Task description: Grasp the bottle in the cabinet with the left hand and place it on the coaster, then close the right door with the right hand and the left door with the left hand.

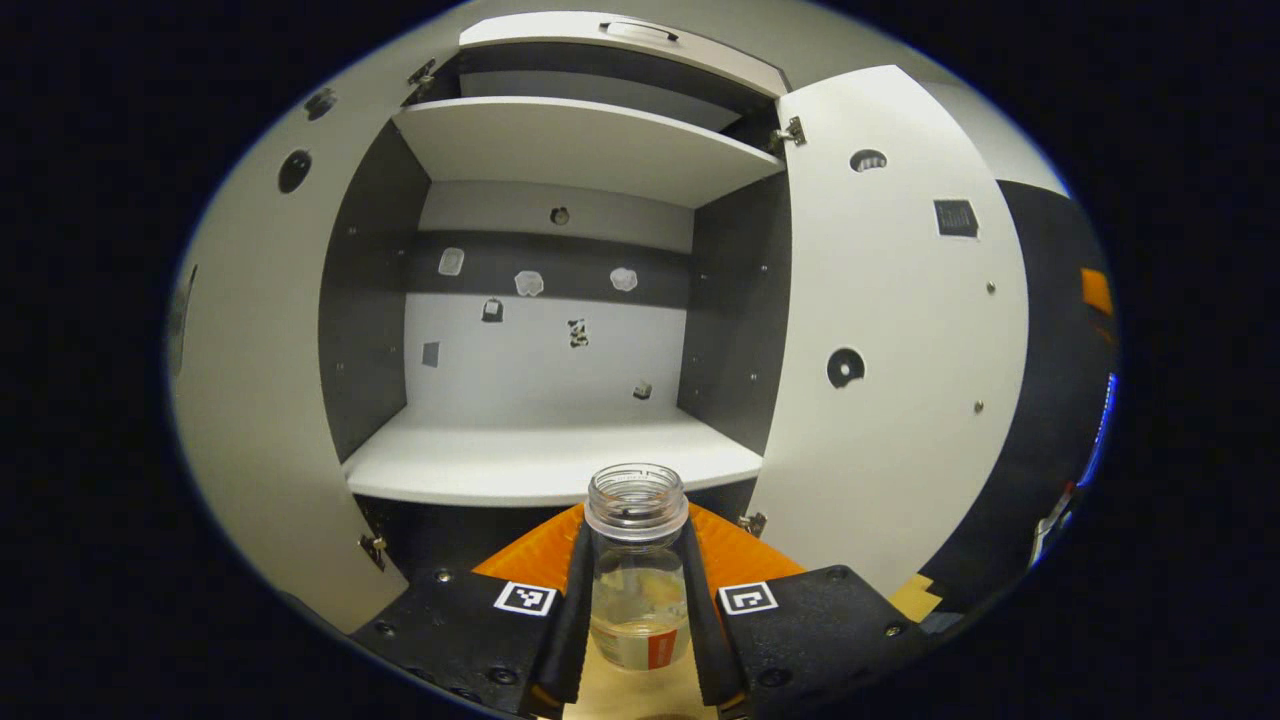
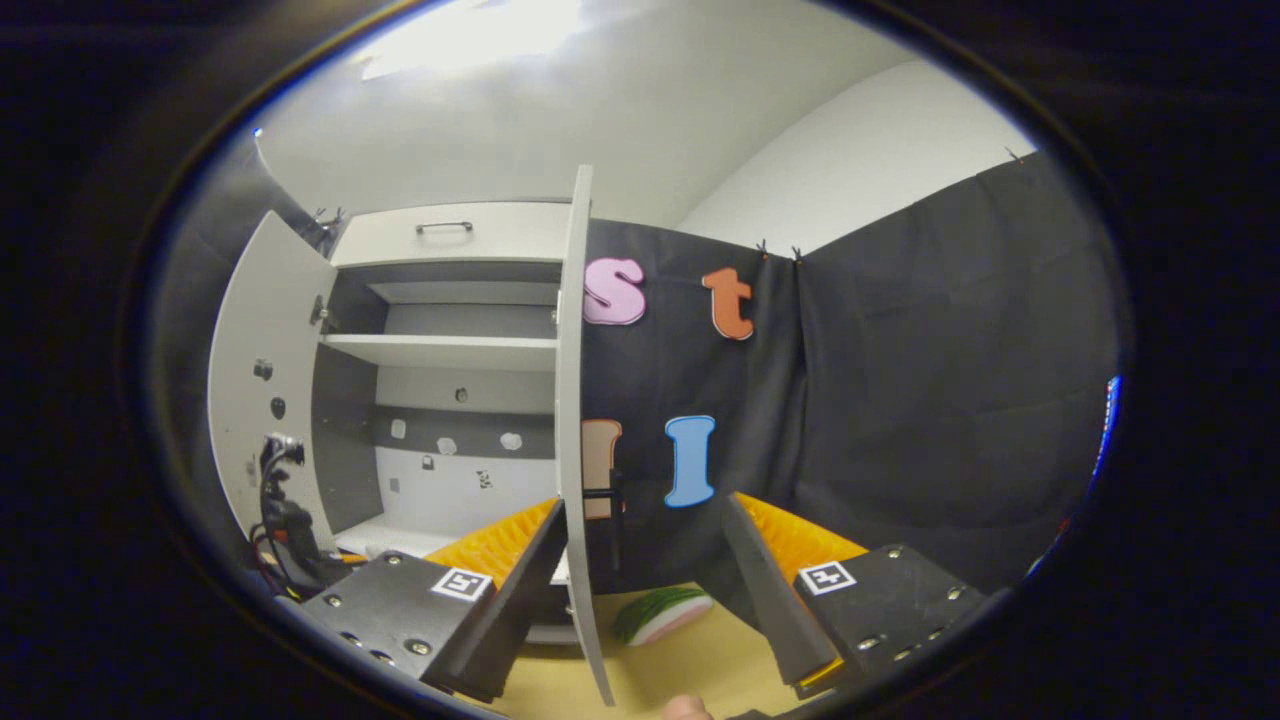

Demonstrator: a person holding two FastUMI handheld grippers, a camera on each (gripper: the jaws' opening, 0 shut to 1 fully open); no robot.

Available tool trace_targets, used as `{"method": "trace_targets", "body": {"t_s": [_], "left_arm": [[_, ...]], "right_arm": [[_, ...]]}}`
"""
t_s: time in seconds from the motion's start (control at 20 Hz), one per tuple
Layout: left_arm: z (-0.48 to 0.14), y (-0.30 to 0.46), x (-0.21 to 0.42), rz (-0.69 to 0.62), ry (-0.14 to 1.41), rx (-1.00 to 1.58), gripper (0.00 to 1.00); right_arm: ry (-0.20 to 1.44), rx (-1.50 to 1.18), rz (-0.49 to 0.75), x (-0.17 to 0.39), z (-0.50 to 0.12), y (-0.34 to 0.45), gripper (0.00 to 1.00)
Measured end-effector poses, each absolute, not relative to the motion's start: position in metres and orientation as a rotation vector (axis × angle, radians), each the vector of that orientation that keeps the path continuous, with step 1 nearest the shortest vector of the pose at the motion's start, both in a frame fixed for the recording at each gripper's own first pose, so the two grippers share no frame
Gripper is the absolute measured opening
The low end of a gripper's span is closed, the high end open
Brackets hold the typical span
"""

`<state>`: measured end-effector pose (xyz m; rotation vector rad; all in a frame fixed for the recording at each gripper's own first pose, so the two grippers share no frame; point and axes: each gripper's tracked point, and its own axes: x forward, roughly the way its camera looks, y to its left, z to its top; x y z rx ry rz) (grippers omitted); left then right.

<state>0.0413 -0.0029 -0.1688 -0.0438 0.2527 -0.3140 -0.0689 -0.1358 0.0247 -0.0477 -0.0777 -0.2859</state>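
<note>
L gripper (image 1: 637, 600) clamping bottle (image 1: 637, 560), carrying it clear of cabinet (image 1: 560, 440); next needs coaster located. R gripper (image 2: 640, 610) hanging wide open, empty.

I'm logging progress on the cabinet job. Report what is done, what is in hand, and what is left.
Done: the bottle is out of the cabinet, whose shelves look bare. In hand: the left tool is shut on the bottle, held in front of the cabinet over the tabletop. Left: setting it on the coaster, not seen here, then closing both doors. The right door stands open between the right tool's open fingers; the left door is open too.
</note>
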Motion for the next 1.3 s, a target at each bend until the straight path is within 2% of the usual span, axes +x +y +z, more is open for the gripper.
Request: {"method": "trace_targets", "body": {"t_s": [0.05,0.1,0.2,0.25,0.3,0.35,0.65,0.7,0.75,0.85,0.9,1.05,1.1,1.15,1.25,1.3], "left_arm": [[-0.18,-0.002,0.033,-0.317,0.258,-0.042,0.45],[-0.191,-0.002,0.024,-0.322,0.258,-0.038,0.45],[-0.213,-0.004,0.007,-0.345,0.265,-0.031,0.45],[-0.225,-0.004,0.0,-0.348,0.284,-0.029,0.45],[-0.238,-0.003,-0.008,-0.348,0.306,-0.036,0.45],[-0.25,-0.003,-0.015,-0.345,0.326,-0.048,0.45],[-0.326,-0.002,-0.049,-0.304,0.469,-0.093,0.46],[-0.336,-0.002,-0.053,-0.297,0.487,-0.092,0.46],[-0.344,-0.002,-0.055,-0.29,0.502,-0.091,0.46],[-0.358,-0.001,-0.061,-0.28,0.522,-0.087,0.46],[-0.362,-0.002,-0.063,-0.277,0.526,-0.083,0.46],[-0.376,0.001,-0.067,-0.26,0.541,-0.062,0.46],[-0.377,0.003,-0.068,-0.252,0.533,-0.061,0.46],[-0.379,0.002,-0.069,-0.253,0.528,-0.066,0.46],[-0.384,0.001,-0.073,-0.248,0.524,-0.059,0.48],[-0.388,0.003,-0.075,-0.239,0.528,-0.053,0.46]], "right_arm": [[-0.084,-0.05,-0.278,-0.068,0.026,-0.136,0.93],[-0.087,-0.051,-0.268,-0.067,0.029,-0.136,0.96],[-0.087,-0.049,-0.246,-0.063,0.03,-0.135,0.93],[-0.088,-0.048,-0.238,-0.061,0.031,-0.135,0.93],[-0.089,-0.049,-0.232,-0.061,0.031,-0.135,0.99],[-0.089,-0.052,-0.228,-0.06,0.031,-0.136,0.92],[-0.082,-0.085,-0.216,-0.057,0.031,-0.146,0.92],[-0.082,-0.092,-0.215,-0.056,0.032,-0.148,0.95],[-0.083,-0.098,-0.214,-0.057,0.032,-0.149,0.92],[-0.084,-0.109,-0.214,-0.056,0.033,-0.153,0.92],[-0.083,-0.113,-0.213,-0.056,0.033,-0.154,0.95],[-0.075,-0.117,-0.209,-0.053,0.03,-0.156,0.95],[-0.072,-0.12,-0.207,-0.053,0.029,-0.156,0.92],[-0.069,-0.126,-0.206,-0.053,0.028,-0.156,0.95],[-0.067,-0.141,-0.203,-0.053,0.027,-0.157,0.95],[-0.068,-0.148,-0.203,-0.053,0.028,-0.156,0.92]]}}
